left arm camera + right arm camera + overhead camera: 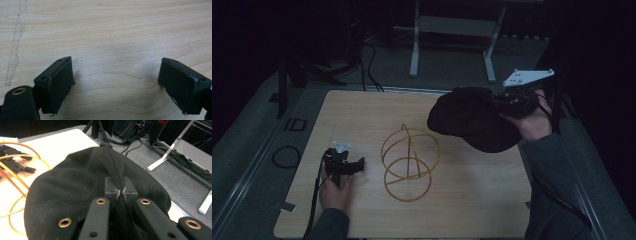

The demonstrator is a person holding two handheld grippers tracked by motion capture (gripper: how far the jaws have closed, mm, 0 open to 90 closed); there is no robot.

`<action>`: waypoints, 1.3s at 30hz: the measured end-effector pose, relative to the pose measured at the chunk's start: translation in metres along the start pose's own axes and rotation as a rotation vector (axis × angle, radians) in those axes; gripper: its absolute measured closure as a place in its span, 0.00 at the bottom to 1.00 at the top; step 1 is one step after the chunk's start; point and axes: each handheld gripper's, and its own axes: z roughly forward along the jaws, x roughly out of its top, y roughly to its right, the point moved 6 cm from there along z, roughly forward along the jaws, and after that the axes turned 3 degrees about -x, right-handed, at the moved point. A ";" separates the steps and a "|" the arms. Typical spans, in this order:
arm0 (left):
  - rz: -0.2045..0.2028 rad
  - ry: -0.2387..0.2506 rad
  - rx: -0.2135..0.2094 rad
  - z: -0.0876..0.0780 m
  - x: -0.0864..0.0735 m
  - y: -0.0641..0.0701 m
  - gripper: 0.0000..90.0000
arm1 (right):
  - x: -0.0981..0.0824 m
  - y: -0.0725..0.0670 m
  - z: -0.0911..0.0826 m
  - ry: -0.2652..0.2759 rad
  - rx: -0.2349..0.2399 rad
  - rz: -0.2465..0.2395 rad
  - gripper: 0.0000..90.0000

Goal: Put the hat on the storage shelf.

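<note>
- Over the table's (362, 120) far right corner: right gripper (121, 191) pinched tight on a fold of the black cap (472, 120), holding it in the air.
- Cap's long axis runs left-right in high view, crown button away from the gripper.
- Left gripper (116, 77): jaws spread wide, nothing between, low over bare wood.
- Gold wire stand (408, 162) upright mid-table, between both grippers.

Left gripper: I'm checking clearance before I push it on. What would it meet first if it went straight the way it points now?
Probably the wooden table: the left gripper looks down at bare wood between open jaws. Depth is unclear.
</note>
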 end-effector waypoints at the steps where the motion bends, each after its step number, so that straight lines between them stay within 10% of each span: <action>1: 0.000 0.000 0.000 0.000 0.000 0.000 0.14 | 0.000 0.000 0.000 0.002 0.001 0.001 0.96; 39: 0.000 0.000 0.000 0.000 0.000 0.000 0.14 | 0.016 -0.011 -0.010 0.123 0.062 0.042 0.96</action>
